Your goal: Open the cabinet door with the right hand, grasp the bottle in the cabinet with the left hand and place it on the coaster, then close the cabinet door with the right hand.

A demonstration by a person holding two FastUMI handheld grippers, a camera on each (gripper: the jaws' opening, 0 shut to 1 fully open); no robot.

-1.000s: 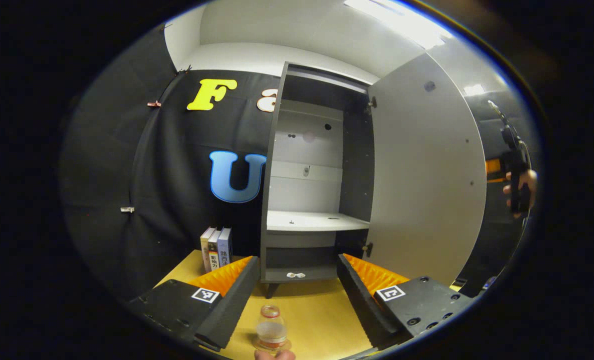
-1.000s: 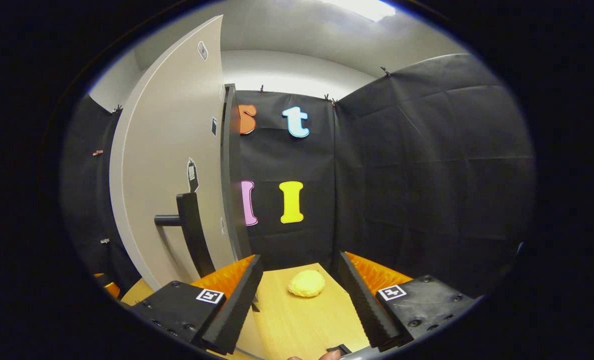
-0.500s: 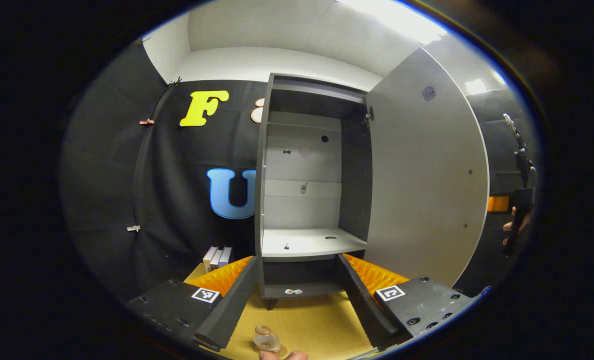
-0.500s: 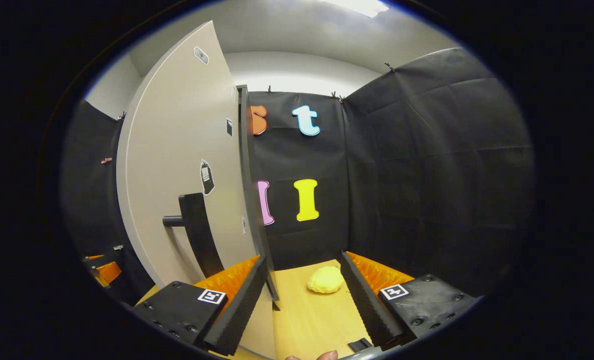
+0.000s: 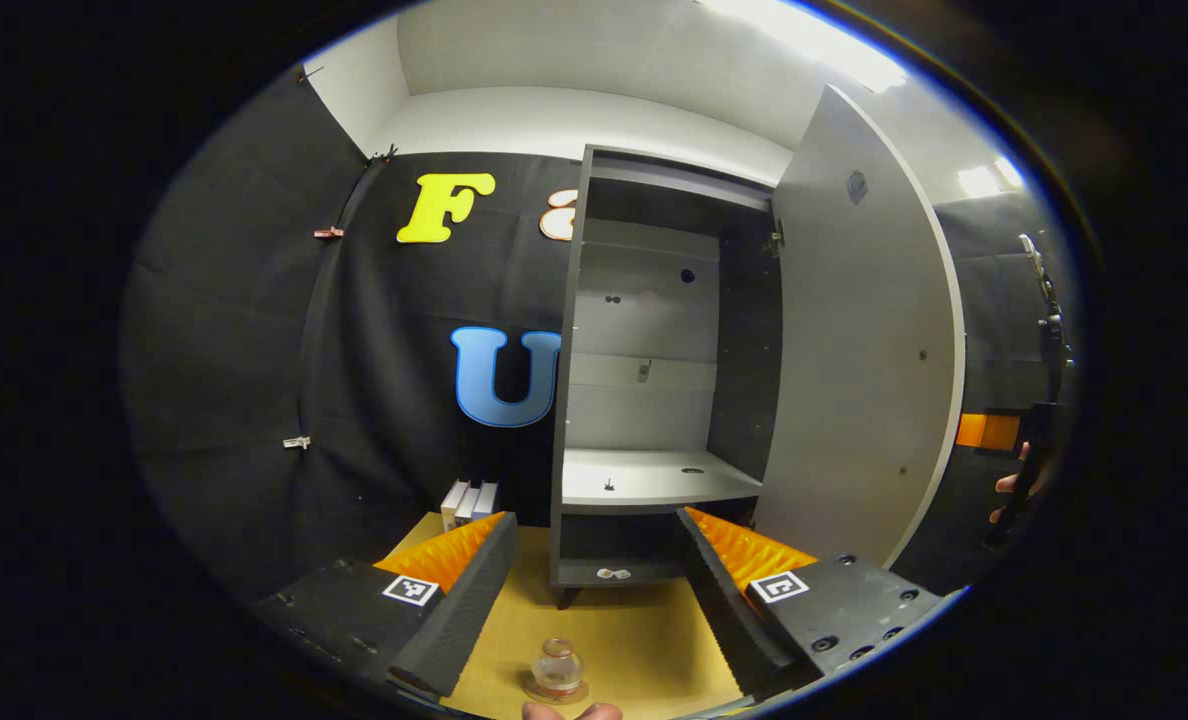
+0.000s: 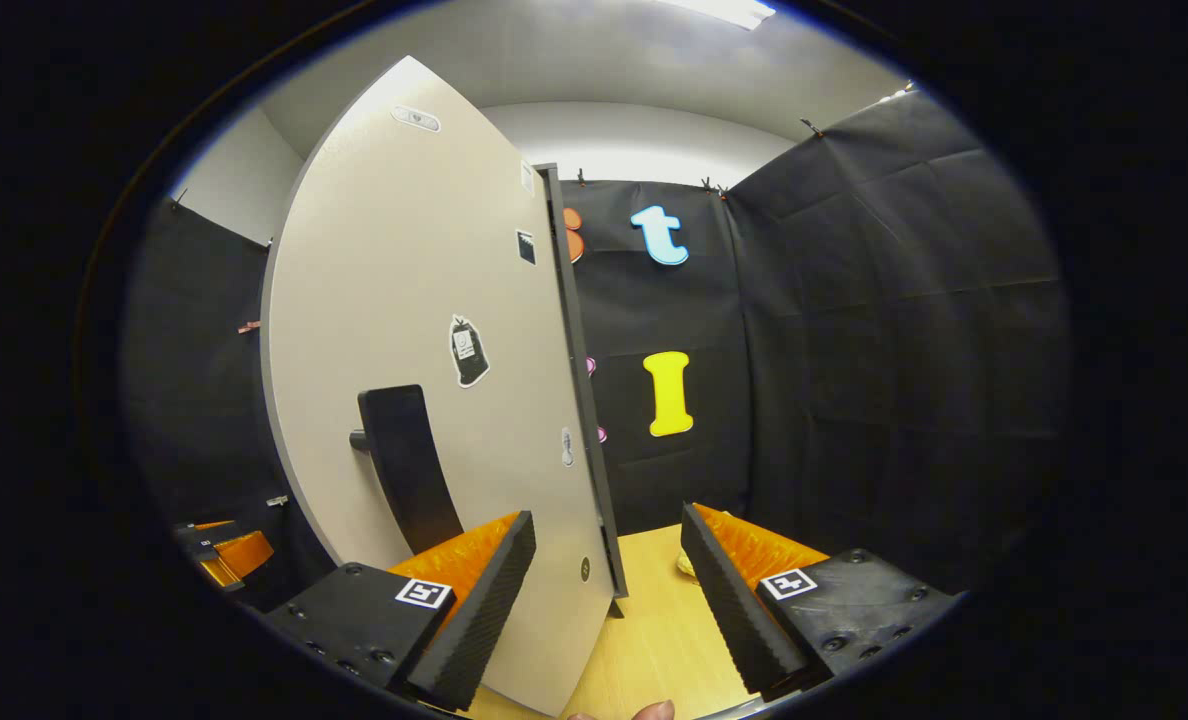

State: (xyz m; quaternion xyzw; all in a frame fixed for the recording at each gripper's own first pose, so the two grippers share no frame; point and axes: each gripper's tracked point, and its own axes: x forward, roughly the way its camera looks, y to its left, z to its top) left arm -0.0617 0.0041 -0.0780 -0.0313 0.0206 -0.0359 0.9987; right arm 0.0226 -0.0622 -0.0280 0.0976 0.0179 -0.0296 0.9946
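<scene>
A small clear bottle (image 5: 557, 664) stands upright on a round coaster (image 5: 554, 692) on the wooden table, just in front of my left gripper (image 5: 594, 600), which is open and holds nothing. Behind it the dark cabinet (image 5: 654, 400) stands open with a bare white shelf (image 5: 654, 475). Its grey door (image 5: 864, 360) swings out to the right. In the right gripper view, my right gripper (image 6: 604, 590) is open near the outer face of the door (image 6: 424, 300), whose free edge runs down between the fingers. The black door handle (image 6: 404, 465) is up and to the left.
Several books (image 5: 469, 497) stand left of the cabinet against the black wall. A yellow lump (image 6: 683, 566) on the table peeks out beside my right finger. The right gripper (image 5: 1024, 470) and its hand show beyond the door. Part of the left gripper (image 6: 224, 548) shows past the door.
My left gripper has pulled back and risen from the bottle, which stays on the coaster. My right gripper has moved toward the door's outer face, which now hides most of the yellow lump.
</scene>
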